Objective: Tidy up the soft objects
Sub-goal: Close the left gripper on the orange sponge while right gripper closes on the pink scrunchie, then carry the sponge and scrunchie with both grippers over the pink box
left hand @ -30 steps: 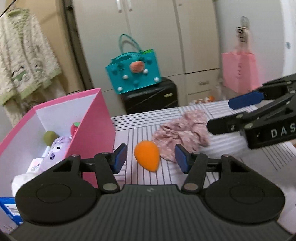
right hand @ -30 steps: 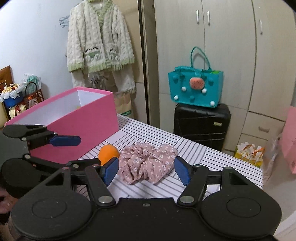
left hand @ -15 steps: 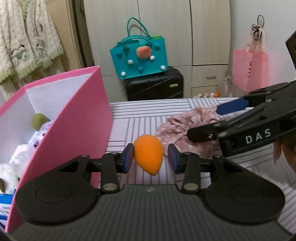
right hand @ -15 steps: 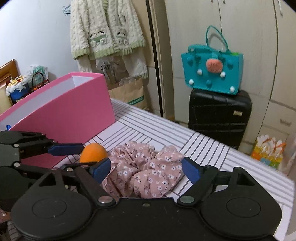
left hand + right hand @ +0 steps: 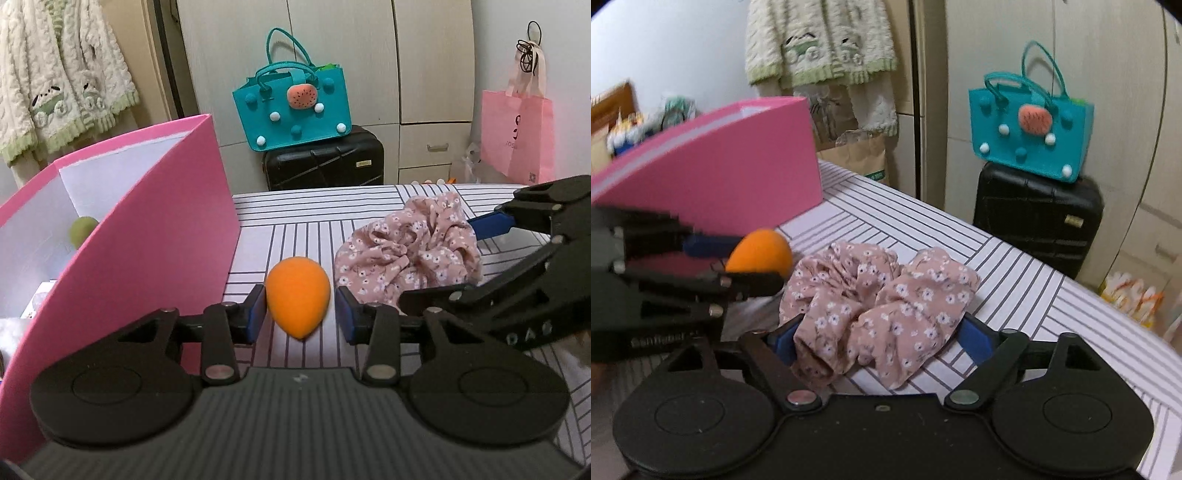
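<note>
An orange egg-shaped sponge (image 5: 297, 295) lies on the striped table between the blue pads of my left gripper (image 5: 300, 314). The left pad touches it and a narrow gap remains at the right pad, so the gripper is still open. A pink floral scrunchie (image 5: 875, 306) lies to the right of the sponge. My right gripper (image 5: 877, 339) is open with its fingers on both sides of the scrunchie. The scrunchie also shows in the left wrist view (image 5: 410, 251), with the right gripper (image 5: 476, 258) around it. The sponge shows in the right wrist view (image 5: 761, 254).
A tall pink box (image 5: 147, 236) with white inner walls stands left of the sponge and holds a green ball (image 5: 83, 229) and other soft items. Beyond the table's far edge are a black suitcase (image 5: 325, 162), a teal bag (image 5: 291, 110) and a pink bag (image 5: 517, 136).
My left gripper moved forward around the orange sponge and narrowed its jaws. My right gripper moved forward and down until its fingers straddled the scrunchie.
</note>
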The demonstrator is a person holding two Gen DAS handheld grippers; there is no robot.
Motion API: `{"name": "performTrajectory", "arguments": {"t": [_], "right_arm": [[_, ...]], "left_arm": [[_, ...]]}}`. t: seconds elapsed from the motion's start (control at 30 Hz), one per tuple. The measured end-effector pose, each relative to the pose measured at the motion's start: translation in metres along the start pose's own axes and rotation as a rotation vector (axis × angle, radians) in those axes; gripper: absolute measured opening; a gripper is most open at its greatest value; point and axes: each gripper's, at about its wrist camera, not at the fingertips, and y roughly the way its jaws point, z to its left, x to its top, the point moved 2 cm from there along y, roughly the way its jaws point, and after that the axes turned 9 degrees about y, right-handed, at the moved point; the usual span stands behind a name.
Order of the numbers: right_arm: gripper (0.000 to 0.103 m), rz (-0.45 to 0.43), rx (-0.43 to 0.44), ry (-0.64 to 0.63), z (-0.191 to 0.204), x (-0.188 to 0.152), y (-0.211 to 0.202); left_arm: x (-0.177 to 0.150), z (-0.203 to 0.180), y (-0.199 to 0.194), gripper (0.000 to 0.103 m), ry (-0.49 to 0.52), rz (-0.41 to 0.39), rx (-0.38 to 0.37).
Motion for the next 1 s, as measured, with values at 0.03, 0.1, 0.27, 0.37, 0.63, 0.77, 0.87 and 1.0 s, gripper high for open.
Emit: {"name": "performTrajectory", "arguments": {"t": [0.03,0.1,0.27,0.37,0.63,0.77,0.87,1.0], "right_arm": [[0.076,-0.008,-0.017,-0.022,0.003,-0.002,-0.001],[0.054,-0.022,-0.007,-0.024,0.008,-0.004,-0.006],[0.021,-0.031,-0.043,-0.018,0.022,-0.010,-0.017],[0.019,-0.037,-0.074,0.047,0.023,-0.014,-0.022],[0.019,-0.066,-0.114,0.161,0.031,-0.030,-0.049],[0.019,-0.054,-0.133,0.189,0.037,-0.037,-0.060],[0.019,-0.051,-0.141,0.204,0.044,-0.042,-0.072],[0.019,-0.038,-0.144,0.232,0.054,-0.048,-0.088]], "left_arm": [[0.000,-0.001,0.000,0.039,0.006,-0.003,0.005],[0.000,-0.002,0.001,0.035,0.026,-0.011,0.023],[-0.001,-0.001,-0.003,0.033,0.031,-0.023,0.004],[-0.002,0.000,-0.008,0.033,0.023,-0.028,-0.035],[-0.003,0.005,-0.033,0.033,0.018,-0.065,-0.094],[-0.003,0.009,-0.044,0.033,0.010,-0.066,-0.130],[-0.004,0.012,-0.056,0.033,0.009,-0.076,-0.149],[-0.009,0.016,-0.073,0.033,0.001,-0.081,-0.189]]}}
